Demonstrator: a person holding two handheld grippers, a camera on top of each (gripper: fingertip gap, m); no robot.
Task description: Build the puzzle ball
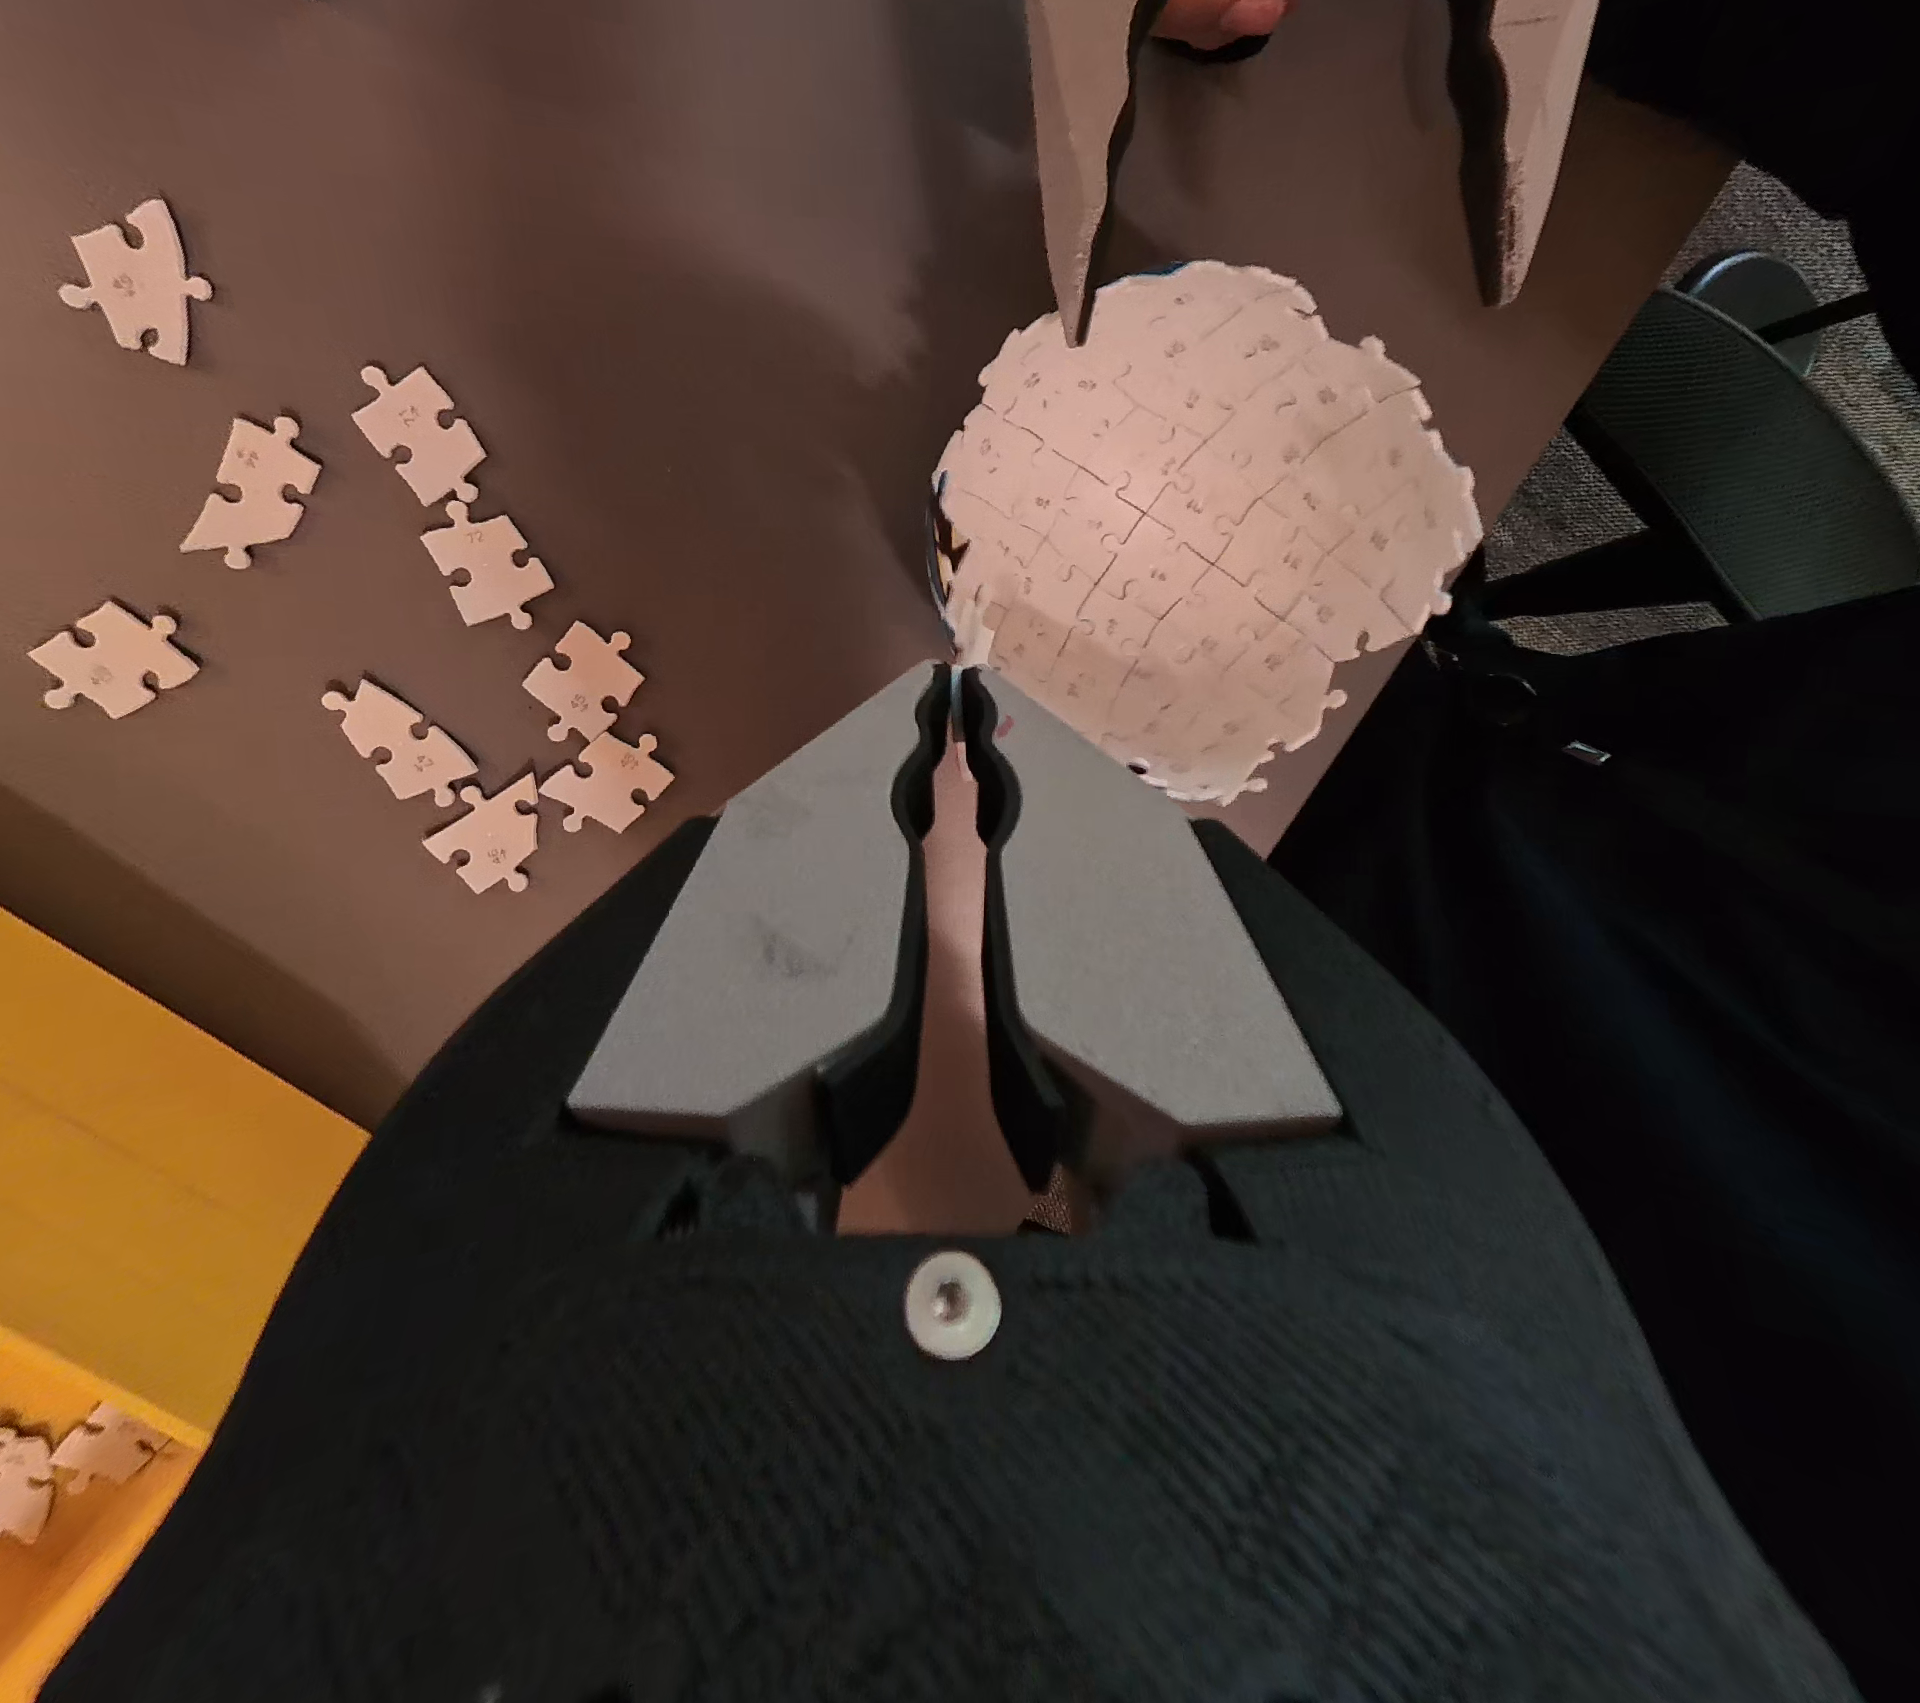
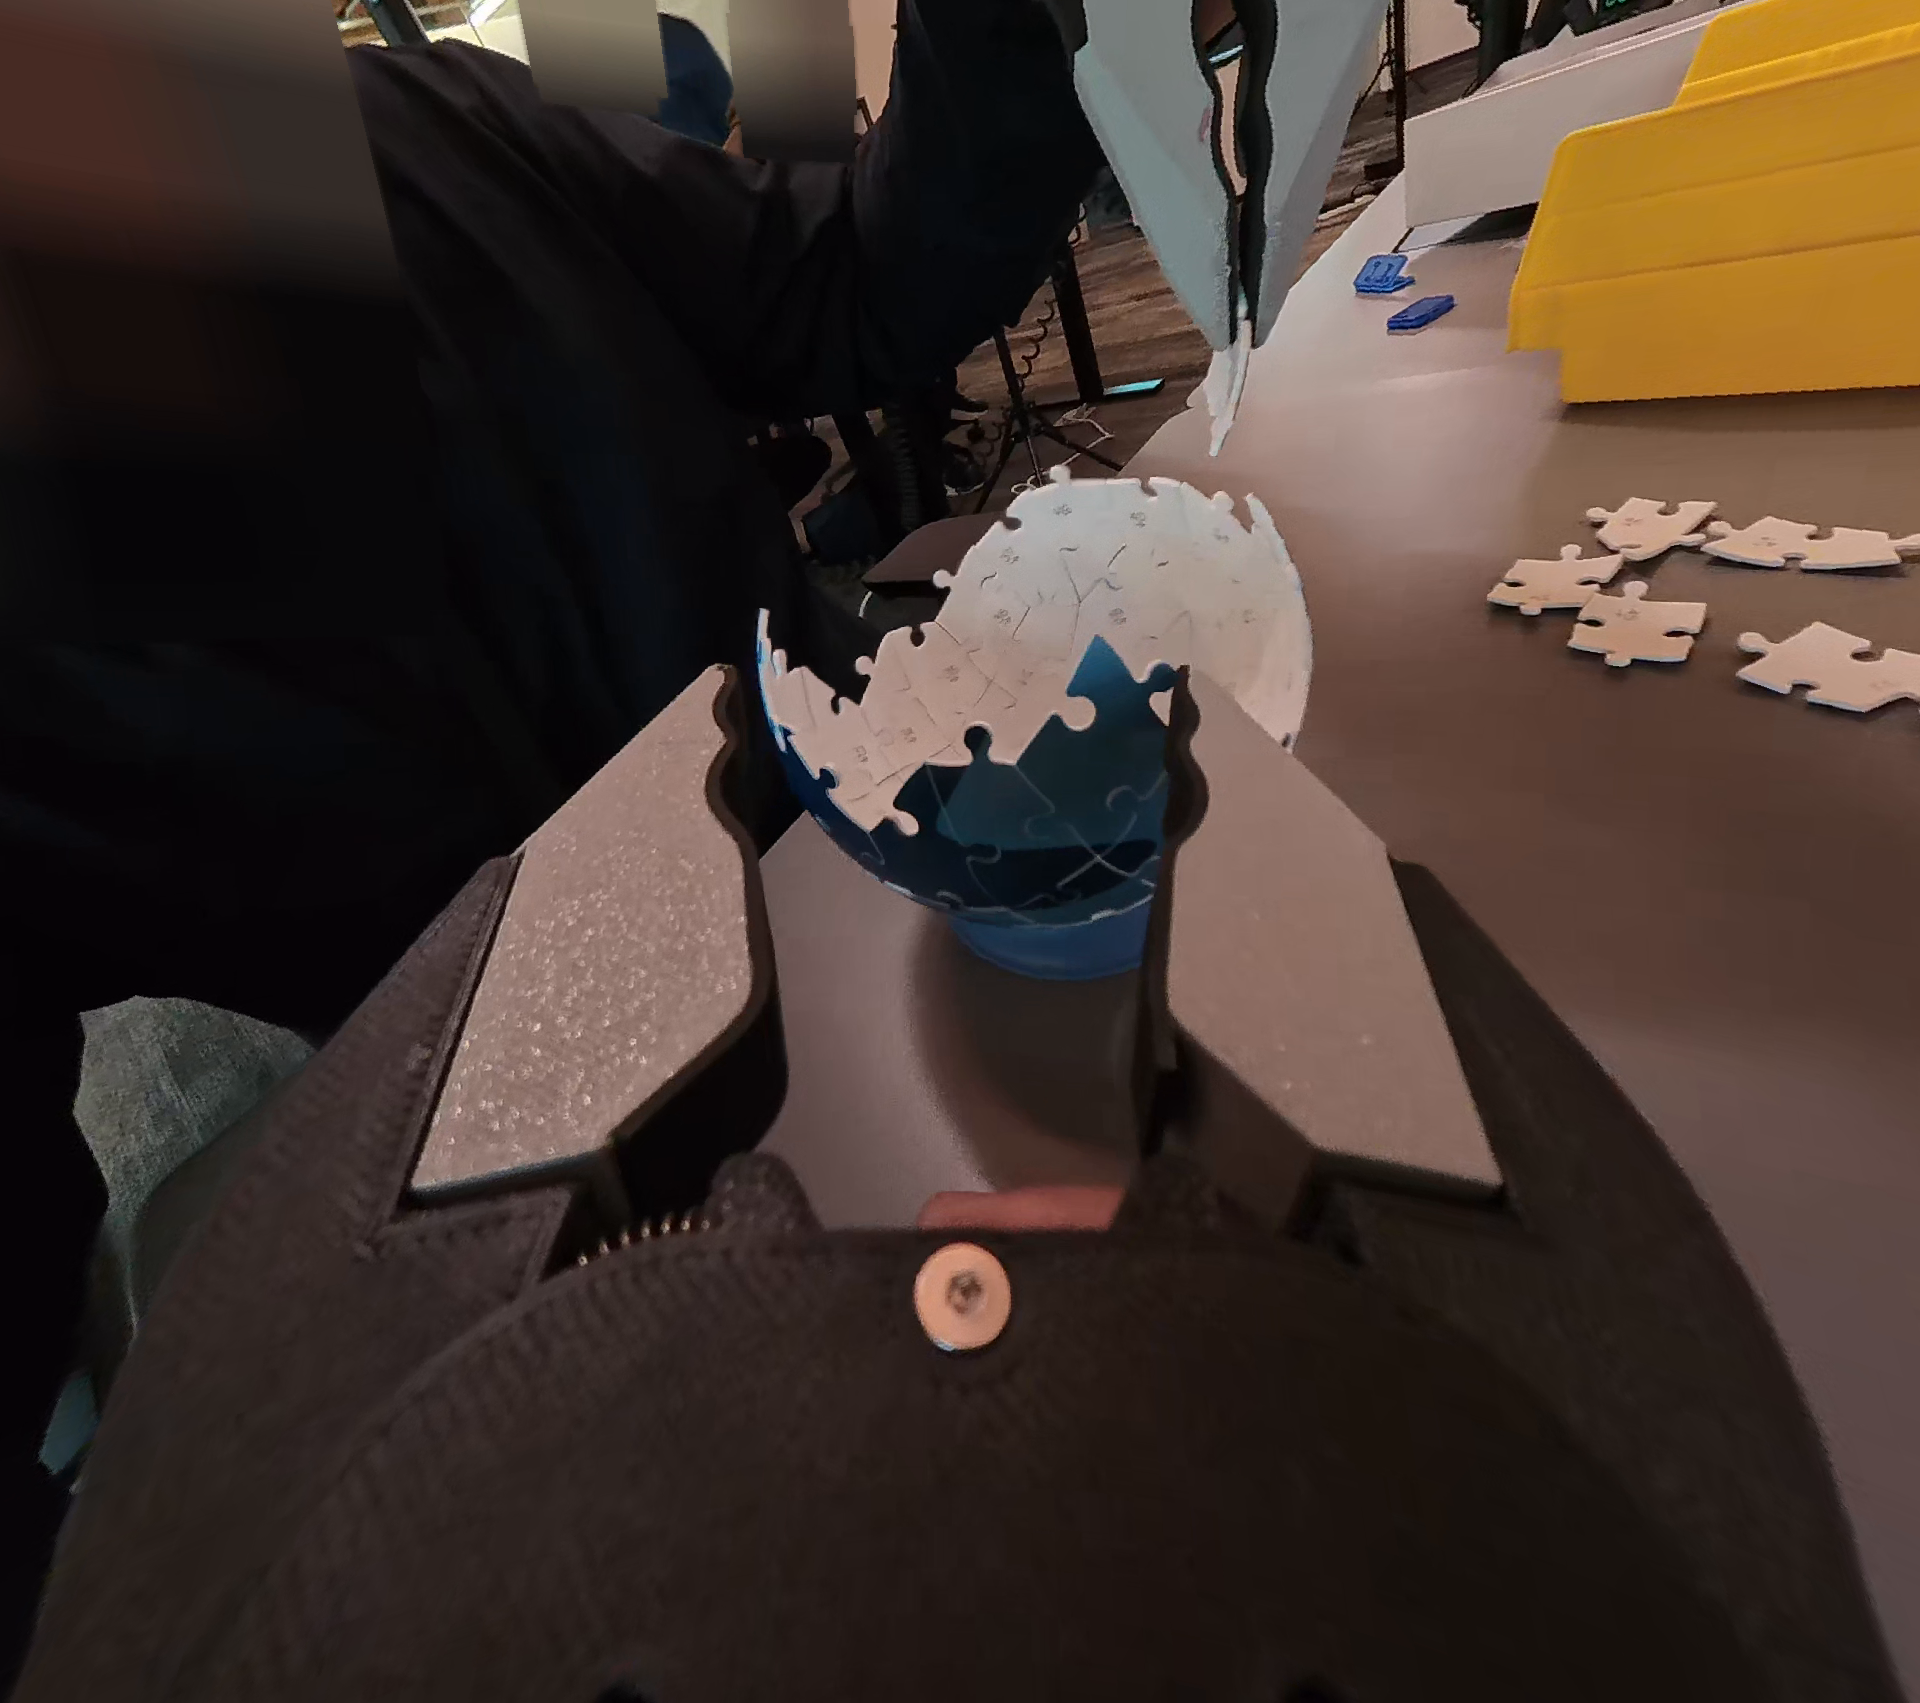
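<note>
The half-built puzzle ball (image 2: 1049, 697) sits near the table (image 2: 1558, 926) edge, a bowl-shaped shell with its white inner face up and blue outer face below; the left gripper (image 1: 958, 685) is pinched tight on a single white piece (image 2: 1229, 391), held just above the shell's rim in the right wrist view; the right gripper (image 2: 951, 697) is spread wide, its fingers flanking the shell, one fingertip touching or nearly touching the rim, though actual contact cannot be settled. Loose pieces (image 1: 416, 614) lie well apart on the table, white side up, near a yellow bin (image 2: 1714, 219). The likely trouble is in the seating: the piece is gripped edge-on, so a slight twist could leave its tabs misaligned, and pressing down then would flex the thin shell and pop neighbouring joints; the shell also rests on a curved bottom, so an unbraced push could roll it toward the nearby table edge; if the right fingers squeeze too hard to steady it, they could buckle the wall.
</note>
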